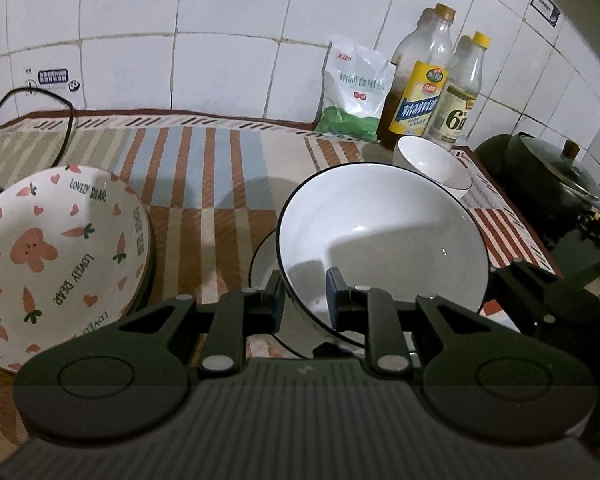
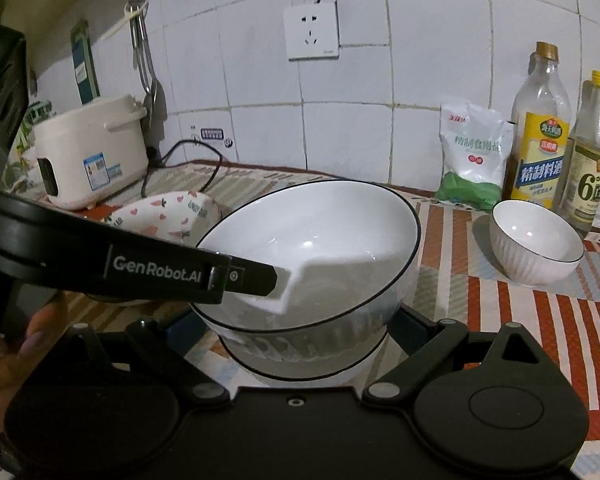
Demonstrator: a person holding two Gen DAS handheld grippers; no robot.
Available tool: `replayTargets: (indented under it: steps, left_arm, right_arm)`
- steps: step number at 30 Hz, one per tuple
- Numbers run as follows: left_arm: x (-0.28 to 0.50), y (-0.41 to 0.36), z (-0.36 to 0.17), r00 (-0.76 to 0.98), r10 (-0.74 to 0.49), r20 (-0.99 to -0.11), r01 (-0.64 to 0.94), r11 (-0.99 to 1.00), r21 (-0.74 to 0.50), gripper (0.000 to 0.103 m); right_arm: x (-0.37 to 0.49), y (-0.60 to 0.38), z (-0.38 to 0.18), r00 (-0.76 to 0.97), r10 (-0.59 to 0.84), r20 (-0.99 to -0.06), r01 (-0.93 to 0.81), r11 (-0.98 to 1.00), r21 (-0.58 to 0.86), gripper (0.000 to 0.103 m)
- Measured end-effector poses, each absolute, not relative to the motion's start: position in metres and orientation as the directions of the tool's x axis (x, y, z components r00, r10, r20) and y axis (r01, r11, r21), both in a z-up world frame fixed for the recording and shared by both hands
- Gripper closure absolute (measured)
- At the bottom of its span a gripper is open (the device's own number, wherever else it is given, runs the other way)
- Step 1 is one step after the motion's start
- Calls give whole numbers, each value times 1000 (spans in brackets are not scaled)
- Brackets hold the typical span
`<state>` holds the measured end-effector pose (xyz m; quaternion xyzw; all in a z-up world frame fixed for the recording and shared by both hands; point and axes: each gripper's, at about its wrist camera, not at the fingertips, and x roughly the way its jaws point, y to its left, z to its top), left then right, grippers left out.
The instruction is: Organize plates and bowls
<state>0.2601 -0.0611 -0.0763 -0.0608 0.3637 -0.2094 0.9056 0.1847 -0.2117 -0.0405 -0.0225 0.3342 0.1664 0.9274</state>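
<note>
My left gripper (image 1: 304, 298) is shut on the near rim of a white bowl with a black rim (image 1: 380, 240), one finger inside it and one outside. The bowl tilts over a second black-rimmed white bowl (image 2: 300, 364), whose edge shows under it. In the right wrist view the left gripper's finger (image 2: 252, 276) reaches into the upper bowl (image 2: 312, 236). My right gripper (image 2: 300, 320) has its jaws spread wide on either side of the lower bowl, with the pads hidden behind it. A carrot-patterned bowl (image 1: 52, 264) stands to the left. A small white bowl (image 1: 432, 164) sits at the back right.
A striped cloth (image 1: 204, 168) covers the counter. A salt bag (image 1: 352, 92) and two bottles (image 1: 420, 80) stand against the tiled wall. There is a dark lidded pot (image 1: 552, 176) at the right, a rice cooker (image 2: 88, 152) with its cord at the back left, and a person's hand (image 2: 4, 360).
</note>
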Motion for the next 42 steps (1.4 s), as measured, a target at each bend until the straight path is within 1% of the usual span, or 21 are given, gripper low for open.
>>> replayTargets:
  steps: [7,16,24,36,42]
  left_arm:
    - [265,-57,-84,627,-437,-644,333,899,-286,83]
    - [269,-59,-89,613,-444,-653,355,894,-274,83]
    - [272,-59,-93,599,-456,-658,352,888,-295,83]
    - [280,-58,-97,573,-469,-672,338,882,-328,83]
    - [282,-55,-95,569,-480,-668,335,877,-345,80]
  right_arm:
    - [190,-205,-46,705,273,-655,-323,945,46,5]
    - [194,-203,-50,705,258,-661,-334,942,11,5]
    - [199,-200,-49,686,239,-687,-344,939,-17,3]
    - [210,-204,-50,629,249,-736,-307,950,60,1]
    - [214,-211,-46,609,279,-743,-285,950,124,1]
